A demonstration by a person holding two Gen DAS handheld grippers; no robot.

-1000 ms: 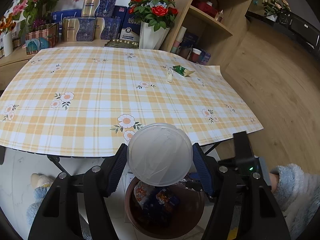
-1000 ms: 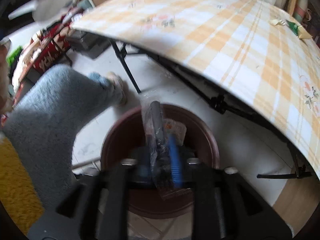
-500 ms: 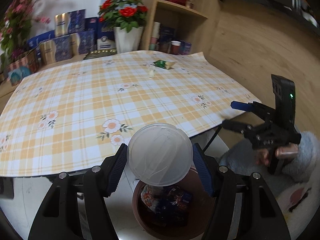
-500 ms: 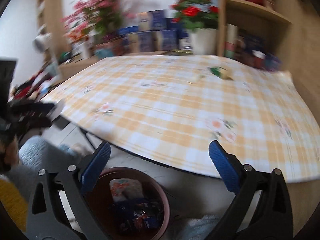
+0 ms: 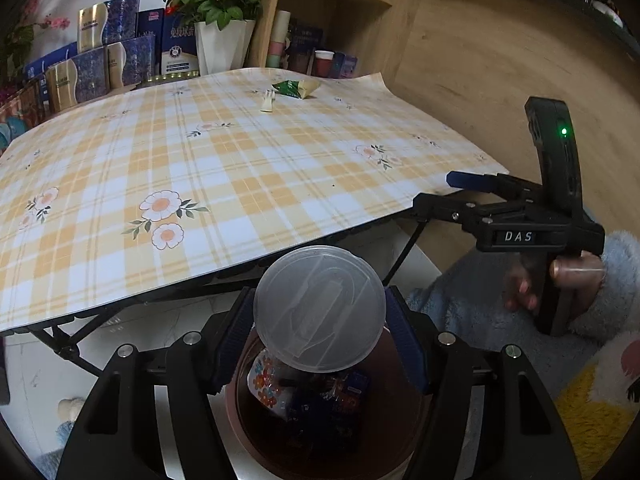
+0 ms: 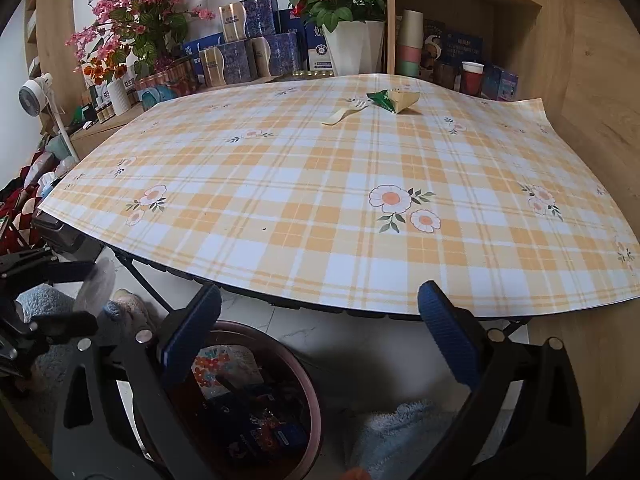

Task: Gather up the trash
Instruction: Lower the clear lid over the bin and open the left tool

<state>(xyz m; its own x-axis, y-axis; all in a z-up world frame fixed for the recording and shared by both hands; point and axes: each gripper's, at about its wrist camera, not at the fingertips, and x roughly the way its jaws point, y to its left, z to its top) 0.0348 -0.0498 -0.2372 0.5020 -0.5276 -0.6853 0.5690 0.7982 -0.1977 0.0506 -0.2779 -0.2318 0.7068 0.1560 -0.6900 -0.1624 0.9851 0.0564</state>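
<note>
Checked tablecloth (image 6: 320,208) behind; left tongs (image 5: 320,316) gripping clear lid (image 5: 320,308) above bin (image 5: 260,440), right tongs (image 6: 320,320) wide, empty.

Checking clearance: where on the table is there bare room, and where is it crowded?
The tablecloth is bare from the near edge to the far end; only the green wrapper and plastic fork lie there. The bin below is crowded.

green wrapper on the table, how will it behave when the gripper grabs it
The green wrapper looks like thin, crumpled foil standing up in a peak, so it will probably crush flat between the pads. It seems very light and may slide on the smooth tablecloth if nudged. It is unlikely to roll, given its folded shape.
</note>
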